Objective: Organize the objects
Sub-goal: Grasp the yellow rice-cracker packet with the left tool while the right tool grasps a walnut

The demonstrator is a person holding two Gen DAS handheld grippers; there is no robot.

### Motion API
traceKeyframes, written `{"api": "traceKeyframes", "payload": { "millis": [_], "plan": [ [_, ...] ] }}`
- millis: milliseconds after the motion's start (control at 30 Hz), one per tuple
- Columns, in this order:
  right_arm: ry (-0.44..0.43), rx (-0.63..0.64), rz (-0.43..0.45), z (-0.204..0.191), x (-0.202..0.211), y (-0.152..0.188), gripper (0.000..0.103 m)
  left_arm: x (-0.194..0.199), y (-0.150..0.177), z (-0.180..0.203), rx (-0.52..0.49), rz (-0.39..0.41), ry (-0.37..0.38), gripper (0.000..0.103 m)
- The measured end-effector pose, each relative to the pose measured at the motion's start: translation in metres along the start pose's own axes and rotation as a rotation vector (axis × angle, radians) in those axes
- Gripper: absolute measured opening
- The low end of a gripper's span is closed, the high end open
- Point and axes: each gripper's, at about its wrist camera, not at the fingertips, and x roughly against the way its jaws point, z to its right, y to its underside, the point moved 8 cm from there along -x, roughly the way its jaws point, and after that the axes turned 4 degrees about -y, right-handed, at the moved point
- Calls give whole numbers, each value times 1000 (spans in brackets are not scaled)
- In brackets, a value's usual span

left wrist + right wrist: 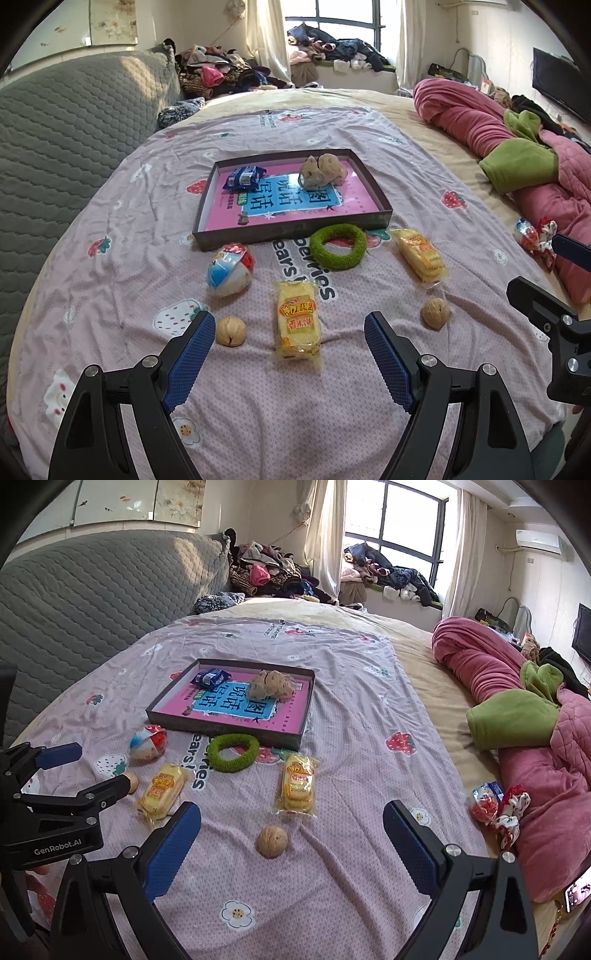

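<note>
The yellow snack packet [297,322] lay on the bedspread [110,295], long axis pointing away toward the tray [295,230], directly ahead between the left tongs [290,354], which stood apart and empty. The right tongs [291,845], likewise apart, faced a walnut [272,841].

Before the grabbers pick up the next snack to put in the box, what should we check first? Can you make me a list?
1. Left gripper fingers wide apart and empty: ok.
2. Right gripper fingers wide apart and empty: ok.
3. Yellow snack pack lies flat between the left fingers' line, nothing on top of it: ok.
4. Walnut sits alone in front of the right gripper, easy to reach: ok.
5. Box has bare room left beside the blue packet and the brown plush toy: ok.
6. Whether the round walnut will roll on the soft quilt when touched: cannot tell.
</note>
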Motion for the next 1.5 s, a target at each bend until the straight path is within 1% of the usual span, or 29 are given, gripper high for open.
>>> {"api": "traceKeyframes", "payload": {
  "millis": [233,533,1000,1500],
  "plan": [
    [2,-3,-9,1,-4,9,100,-8,7,7,-4,-11,17,84],
    [1,-5,-37,-1,-18,23,100,-18,14,8,-7,-23,21,84],
    [0,-5,-76,-6,-42,41,100,-37,28,11,-12,-46,46,84],
    [-4,-18,-103,-8,-60,50,100,-56,37,9,-8,-76,50,84]
  ]
}}
